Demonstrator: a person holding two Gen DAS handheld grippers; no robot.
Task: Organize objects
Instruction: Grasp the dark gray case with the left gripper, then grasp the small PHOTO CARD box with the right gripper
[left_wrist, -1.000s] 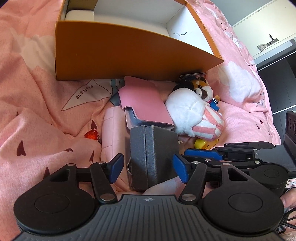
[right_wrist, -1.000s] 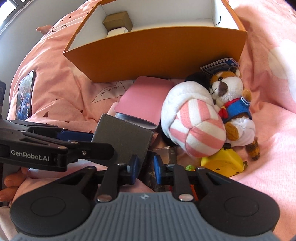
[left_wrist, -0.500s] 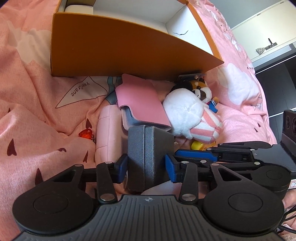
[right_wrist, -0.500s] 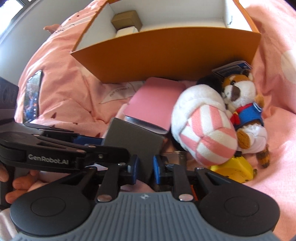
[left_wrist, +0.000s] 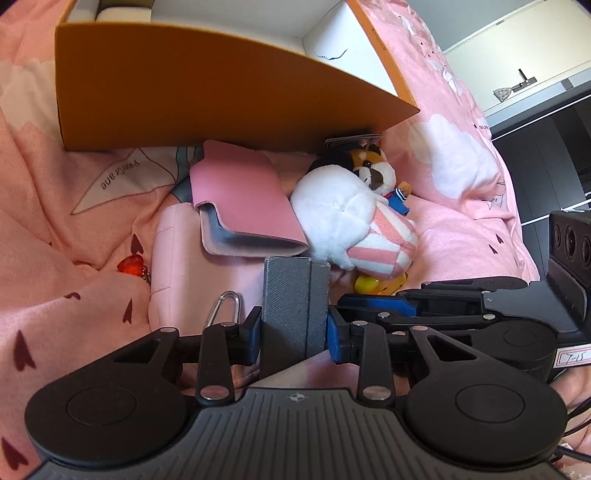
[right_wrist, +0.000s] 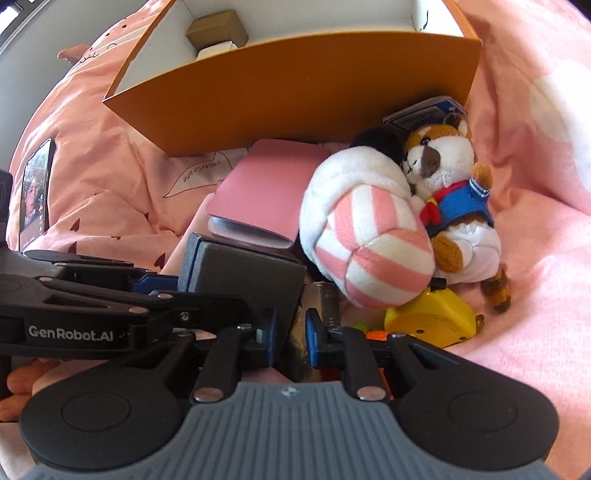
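Observation:
My left gripper (left_wrist: 293, 338) is shut on a dark grey box (left_wrist: 295, 306), blue pads pressed on both its sides; the box also shows in the right wrist view (right_wrist: 243, 280). My right gripper (right_wrist: 291, 334) is nearly shut just right of the box, with something dark and unclear between its pads. The orange storage box (left_wrist: 184, 92) stands open behind, holding a small brown carton (right_wrist: 218, 31). A pink wallet (left_wrist: 243, 206), a striped plush (right_wrist: 369, 236) and a fox plush (right_wrist: 447, 177) lie between.
A yellow toy (right_wrist: 432, 321) sits under the plush. A red trinket (left_wrist: 129, 264) and a silver carabiner (left_wrist: 225, 306) lie on the pink bedding (left_wrist: 74, 295). A phone (right_wrist: 35, 192) lies at far left. A dark card (right_wrist: 424, 112) leans by the orange box.
My left gripper has closed from open onto the grey box and lifted it slightly. The right gripper has stayed nearly shut beside it.

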